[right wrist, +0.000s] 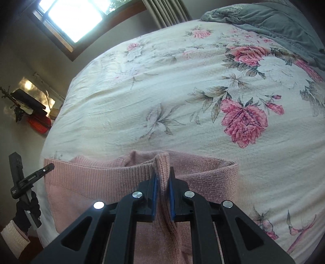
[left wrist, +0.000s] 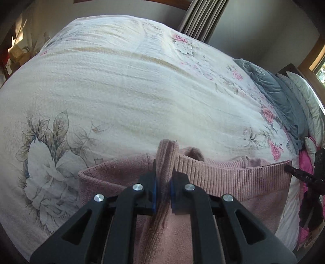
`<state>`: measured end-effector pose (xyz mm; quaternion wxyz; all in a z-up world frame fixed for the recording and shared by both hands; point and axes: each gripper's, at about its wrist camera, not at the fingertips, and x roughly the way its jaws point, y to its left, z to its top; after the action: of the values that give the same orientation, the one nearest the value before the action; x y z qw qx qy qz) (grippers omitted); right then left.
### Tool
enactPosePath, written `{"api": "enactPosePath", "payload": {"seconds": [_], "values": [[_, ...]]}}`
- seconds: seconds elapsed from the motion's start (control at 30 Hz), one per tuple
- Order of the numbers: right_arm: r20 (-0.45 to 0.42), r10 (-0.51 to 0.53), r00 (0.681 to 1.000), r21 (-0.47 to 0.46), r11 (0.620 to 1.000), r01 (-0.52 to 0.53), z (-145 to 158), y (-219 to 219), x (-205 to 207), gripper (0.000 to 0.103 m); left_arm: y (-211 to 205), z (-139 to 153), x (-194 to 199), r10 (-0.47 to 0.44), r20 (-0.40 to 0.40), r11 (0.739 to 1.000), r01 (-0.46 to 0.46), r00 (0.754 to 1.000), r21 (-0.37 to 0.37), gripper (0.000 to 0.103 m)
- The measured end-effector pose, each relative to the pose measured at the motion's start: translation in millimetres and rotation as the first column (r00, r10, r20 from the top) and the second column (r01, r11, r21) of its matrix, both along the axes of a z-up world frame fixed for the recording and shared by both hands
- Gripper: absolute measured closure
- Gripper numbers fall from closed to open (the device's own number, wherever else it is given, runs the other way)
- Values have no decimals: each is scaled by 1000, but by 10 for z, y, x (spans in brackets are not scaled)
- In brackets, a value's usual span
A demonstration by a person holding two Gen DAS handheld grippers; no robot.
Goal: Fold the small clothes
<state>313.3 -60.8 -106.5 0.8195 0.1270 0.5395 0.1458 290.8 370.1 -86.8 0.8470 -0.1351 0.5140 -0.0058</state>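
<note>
A pink knitted sweater (left wrist: 233,178) lies at the near edge of a floral bedspread (left wrist: 121,81). My left gripper (left wrist: 164,174) is shut on a pinched fold of its ribbed hem. In the right wrist view the same sweater (right wrist: 97,182) stretches leftward, and my right gripper (right wrist: 162,178) is shut on another bunched fold of its knit edge. The hem runs taut between the two grips. The right gripper's black tip (left wrist: 298,172) shows at the far right of the left wrist view. The left gripper's body (right wrist: 28,178), held by a gloved hand (right wrist: 26,213), shows at the lower left of the right wrist view.
The bedspread (right wrist: 162,91) spreads wide beyond the sweater. Grey pillows (left wrist: 280,91) and a grey blanket (right wrist: 274,20) lie at the bed's head. A bright pink cloth (left wrist: 306,168) hangs at the bed's right side. A window (right wrist: 75,16) and curtain (left wrist: 201,18) stand behind.
</note>
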Motion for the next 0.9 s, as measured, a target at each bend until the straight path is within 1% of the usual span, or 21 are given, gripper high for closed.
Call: {"api": "enactPosePath", "payload": {"seconds": [0.1, 0.13, 0.17, 0.2, 0.27, 0.33, 0.37, 0.4, 0.47, 0.53, 0.63, 0.73, 0.8, 0.83, 0.87, 0.9], "values": [[-47, -1, 999, -48, 999, -1, -216, 42, 74, 92, 60, -162, 33, 14, -55, 1000, -14, 998, 13, 93], [-62, -2, 998, -62, 998, -2, -270, 52, 81, 89, 95, -191, 25, 26, -72, 1000, -26, 997, 7, 90], [-69, -6, 998, -69, 998, 1, -295, 48, 76, 83, 140, -204, 1, 40, -80, 999, -40, 996, 1, 86], [-69, -12, 998, -65, 998, 7, -293, 34, 58, 76, 204, -202, -47, 55, -81, 998, -56, 995, -10, 84], [-54, -18, 998, -52, 999, 16, -221, -12, -30, 73, 312, -159, -176, 84, -82, 996, -87, 993, -27, 78], [-45, -7, 999, -37, 999, 5, -118, -56, -191, 68, 402, -76, -378, 97, -74, 993, -101, 993, -57, 76], [-40, 6, 999, -26, 1000, -7, -79, -73, -290, 62, 419, -38, -494, 92, -69, 994, -96, 993, -60, 76], [-40, 18, 999, -19, 1000, -19, -52, -85, -407, 58, 416, -2, -630, 82, -68, 995, -85, 994, -46, 75], [-60, 36, 998, -7, 999, -37, -66, -124, -688, 55, 353, 14, -889, 46, -79, 998, -49, 996, -30, 72], [-105, 48, 993, 12, 999, -47, -166, -152, -954, 55, 250, -24, -1164, 2, -100, 1000, -4, 995, -23, 70], [-162, 52, 986, -16, 998, -55, -354, -172, -1323, 55, 80, -151, -1486, -43, -144, 999, 44, 989, -1, 69], [-210, 53, 976, 24, 999, -49, -527, -167, -1584, 55, -18, -301, -1686, -43, -176, 999, 39, 984, -23, 69], [-247, 46, 968, 32, 999, -40, -639, -162, -1679, 56, -57, -402, -1745, -23, -198, 1000, 21, 980, -13, 71], [-262, 42, 964, 46, 998, -31, -675, -165, -1704, 60, -72, -435, -1745, -14, -208, 1000, 12, 978, -10, 71], [-272, 38, 962, 67, 998, -20, -698, -175, -1716, 72, -75, -450, -1746, -5, -212, 1000, 3, 977, -10, 72], [-274, 31, 961, 78, 997, -10, -698, -186, -1715, 80, -72, -440, -1742, 2, -210, 1000, -4, 978, -8, 73]]}}
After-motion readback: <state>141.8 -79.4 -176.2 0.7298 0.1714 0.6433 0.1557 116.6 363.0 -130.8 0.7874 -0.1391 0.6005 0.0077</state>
